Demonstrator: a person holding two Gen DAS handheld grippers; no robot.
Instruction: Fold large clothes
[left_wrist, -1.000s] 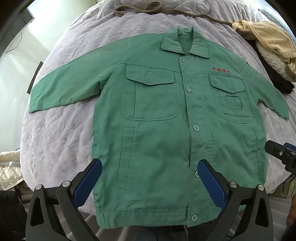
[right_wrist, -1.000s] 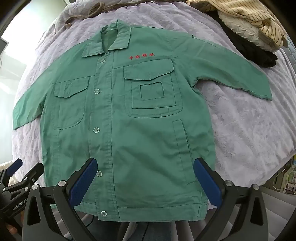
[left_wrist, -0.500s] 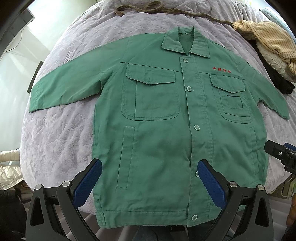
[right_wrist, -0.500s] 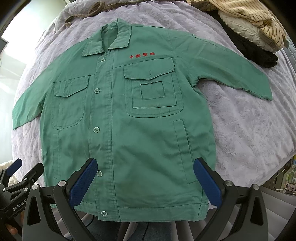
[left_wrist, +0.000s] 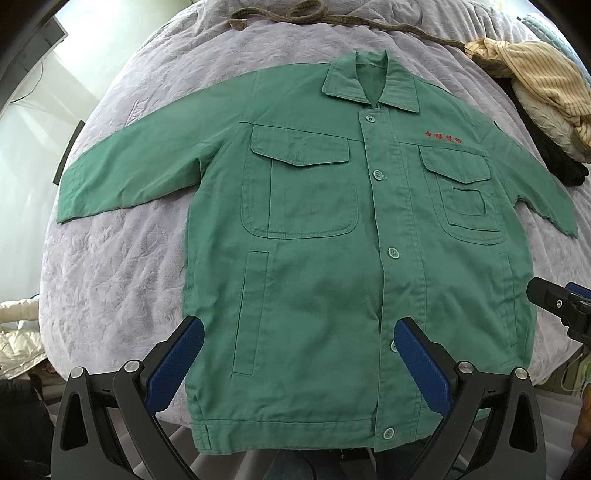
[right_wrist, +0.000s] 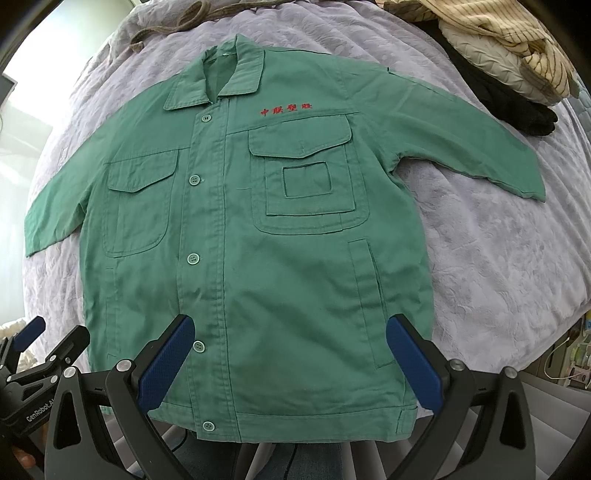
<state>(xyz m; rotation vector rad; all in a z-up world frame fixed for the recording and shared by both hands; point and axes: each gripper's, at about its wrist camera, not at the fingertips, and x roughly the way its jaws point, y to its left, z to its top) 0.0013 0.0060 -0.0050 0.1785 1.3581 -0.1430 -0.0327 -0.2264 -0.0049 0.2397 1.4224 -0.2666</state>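
Both claws hang spread wide above the near hem of the green jacket (left_wrist: 314, 258), gripping nothing: the left claw (left_wrist: 295, 362) has its blue pads (left_wrist: 173, 363) far apart over the lower left half of the front, and the right claw (right_wrist: 288, 360) is equally wide over the lower right half, neither touching the cloth as far as the views show. Near the far edge of the lavender quilt (left_wrist: 110, 277) lies a brown cord (left_wrist: 332, 20), and well to the right sits a heap of striped cream clothes (right_wrist: 509, 44) on a black garment (right_wrist: 517, 110), clear of the jacket. The jacket lies flat, face up in the middle of the quilt, buttoned, collar away, both sleeves stretched outward, red lettering (right_wrist: 286, 109) above one chest pocket.
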